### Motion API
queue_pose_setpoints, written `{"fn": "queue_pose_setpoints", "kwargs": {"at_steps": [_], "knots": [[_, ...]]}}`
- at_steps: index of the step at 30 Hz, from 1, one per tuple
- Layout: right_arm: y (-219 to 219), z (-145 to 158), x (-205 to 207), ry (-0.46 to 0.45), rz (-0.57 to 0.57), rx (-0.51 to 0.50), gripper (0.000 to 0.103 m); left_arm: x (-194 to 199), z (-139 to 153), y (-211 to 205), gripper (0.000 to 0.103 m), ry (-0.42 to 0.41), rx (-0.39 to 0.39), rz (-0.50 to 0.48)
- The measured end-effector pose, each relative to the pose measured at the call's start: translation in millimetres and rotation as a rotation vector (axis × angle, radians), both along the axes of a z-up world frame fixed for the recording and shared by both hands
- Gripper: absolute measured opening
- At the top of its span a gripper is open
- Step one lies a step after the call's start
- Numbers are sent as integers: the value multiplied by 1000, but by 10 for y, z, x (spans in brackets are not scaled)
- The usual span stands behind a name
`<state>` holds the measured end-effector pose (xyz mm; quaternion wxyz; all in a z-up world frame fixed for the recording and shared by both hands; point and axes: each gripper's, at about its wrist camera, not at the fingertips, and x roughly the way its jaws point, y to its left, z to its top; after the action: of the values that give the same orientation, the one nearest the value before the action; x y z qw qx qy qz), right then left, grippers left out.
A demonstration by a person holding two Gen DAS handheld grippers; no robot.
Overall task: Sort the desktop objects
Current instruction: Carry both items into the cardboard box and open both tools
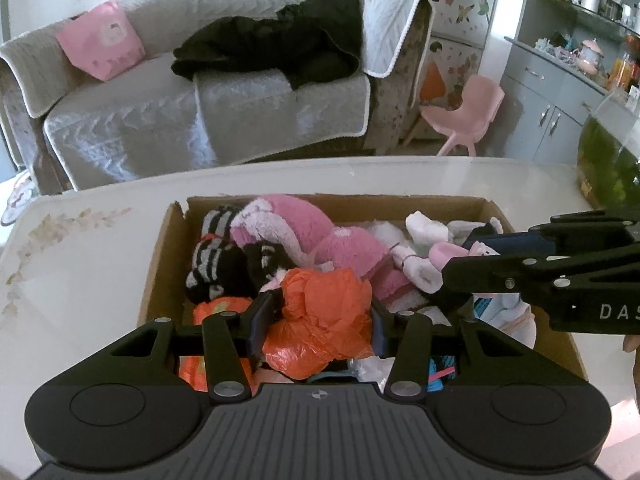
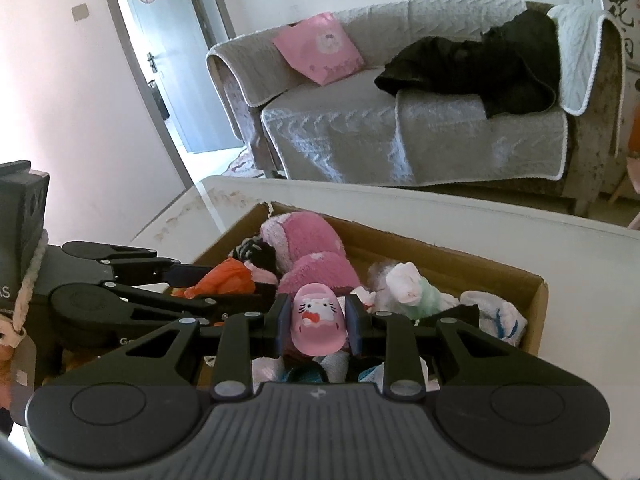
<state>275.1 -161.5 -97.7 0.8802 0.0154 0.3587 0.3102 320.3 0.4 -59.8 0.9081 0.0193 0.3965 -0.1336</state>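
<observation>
Depositing seems the step: our left gripper (image 1: 320, 316) clamps the orange plastic bag (image 1: 324, 312) and our right gripper (image 2: 318, 320) pinches a small pink cat-face slipper (image 2: 318, 318), both over the cardboard box (image 2: 536, 312) (already crammed). Next, we judge, release inside.

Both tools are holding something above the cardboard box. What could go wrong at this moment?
1. The right tool grips the small pink plastic slipper with a cat face only by its sides; the smooth shoe may slip out.
2. The left tool pinches the crumpled orange plastic bag, which might tear or drag the striped black-and-white sock along.
3. Both tools work close together over the brown cardboard box and could collide.
</observation>
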Motion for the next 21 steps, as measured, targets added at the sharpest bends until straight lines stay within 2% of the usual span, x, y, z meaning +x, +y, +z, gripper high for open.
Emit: {"fn": "queue_pose_setpoints", "kwargs": {"at_steps": [11,16,19,21], "knots": [[40,-35,28,-1,-12,-20,30,-33,-52,-26,59,17,6,-8],[61,-21,13,-17,-18,-27,43,-40,-78,-25,62,29,2,6],[59,-5,-3,-21,-26,-20,47,-67,-81,-6,65,33,-6,17],[64,17,-36,-30,-26,-23,54,-84,-81,8,73,37,-9,24]]}}
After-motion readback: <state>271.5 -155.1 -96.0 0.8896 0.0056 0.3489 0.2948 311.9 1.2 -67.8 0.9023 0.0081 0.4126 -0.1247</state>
